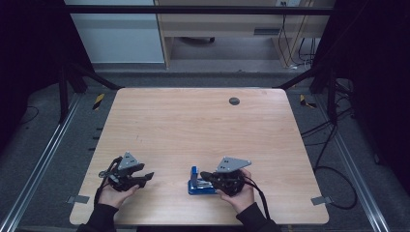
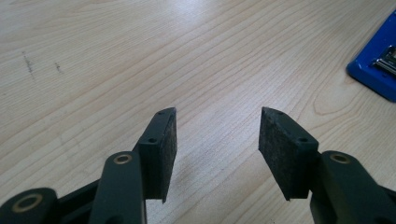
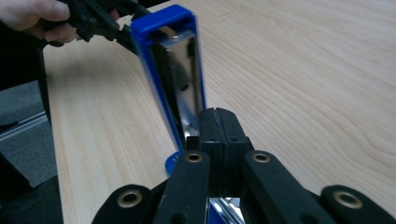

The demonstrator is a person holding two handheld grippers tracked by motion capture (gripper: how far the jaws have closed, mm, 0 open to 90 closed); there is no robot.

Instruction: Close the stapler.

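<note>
Left claw: the left claw (image 1: 145, 178) sits near the worktop's (image 1: 193, 121) front-left corner, held low by the left hand (image 1: 115, 193). Its pads (image 2: 164, 149) stand wide apart in the left gripper view with only bare wood between them; it is released and grasps nothing.

Gap between the claws: a strip of bare worktop separates the left claw from the stapler, which lies off to the left claw's right, near but not touching.

Stapler: the blue stapler (image 1: 197, 183) rests close to the front edge, about midway along it. In the right gripper view its blue top (image 3: 161, 51) is swung up, exposing the shiny metal channel (image 3: 187, 79). Its long axis runs away from the right claw.

Right claw: the right claw (image 3: 218, 140) is clenched, its two jaws pressed together right at the stapler's near end. Whether it pinches a part of the stapler cannot be told.

Nearer hand: the right hand (image 1: 237, 193) is at the stapler; the left is apart.

Judgement: any coming move by the left claw would likely be a reach rightward toward the raised top.
</note>
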